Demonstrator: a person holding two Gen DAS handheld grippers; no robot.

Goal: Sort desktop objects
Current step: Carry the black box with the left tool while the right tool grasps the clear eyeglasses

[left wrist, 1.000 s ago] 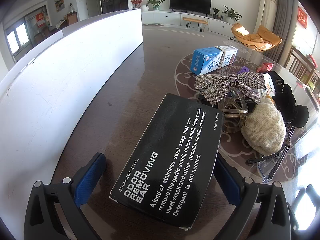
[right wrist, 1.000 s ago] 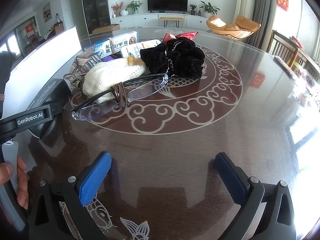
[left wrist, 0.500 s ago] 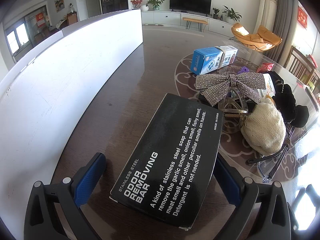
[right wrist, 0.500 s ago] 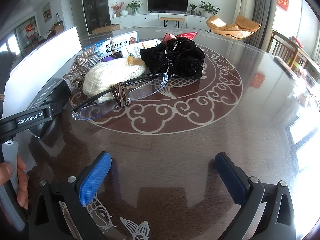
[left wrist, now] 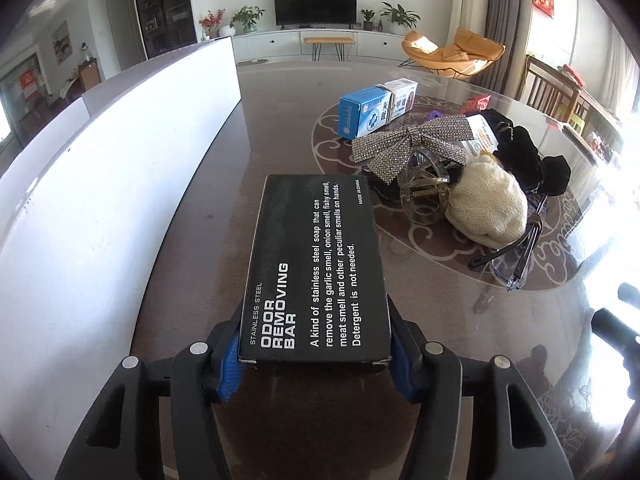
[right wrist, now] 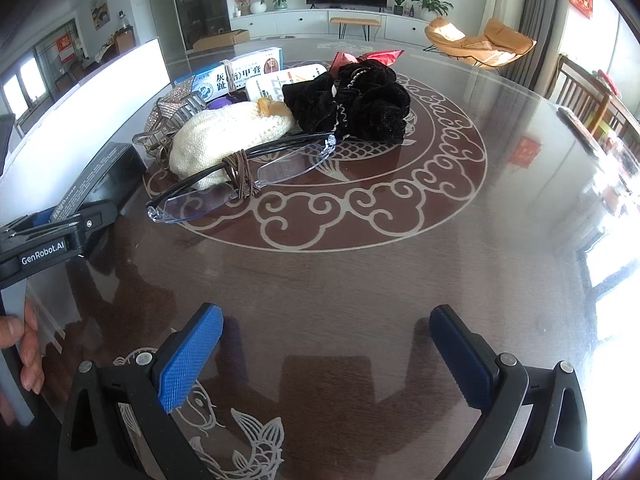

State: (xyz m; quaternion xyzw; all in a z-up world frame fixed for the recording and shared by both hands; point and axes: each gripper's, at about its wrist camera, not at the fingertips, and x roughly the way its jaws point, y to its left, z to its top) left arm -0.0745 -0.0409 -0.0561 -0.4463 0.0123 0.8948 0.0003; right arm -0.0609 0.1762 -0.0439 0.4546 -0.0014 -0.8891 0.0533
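My left gripper (left wrist: 314, 354) is shut on the near end of a black box (left wrist: 316, 268) printed "ODOR REMOVING BAR", its blue pads pressed on both long sides; the box also shows in the right wrist view (right wrist: 100, 178). The box lies on the dark glass-topped table (right wrist: 360, 280). My right gripper (right wrist: 326, 354) is open and empty above bare table. Beyond it lie glasses (right wrist: 244, 172), a cream knit pouch (right wrist: 228, 136), a black scrunchie (right wrist: 360, 100), a sparkly bow clip (left wrist: 412, 142) and medicine boxes (left wrist: 376, 108).
A long white panel (left wrist: 100, 184) runs along the table's left side, close to the black box. A red wrapper (right wrist: 380, 56) lies behind the scrunchie. Chairs stand past the table's right edge. A hand (right wrist: 24, 344) holds the left gripper's handle.
My left gripper has closed from wide open onto the black box, which has turned to lie straight between the fingers. The right gripper has not moved.
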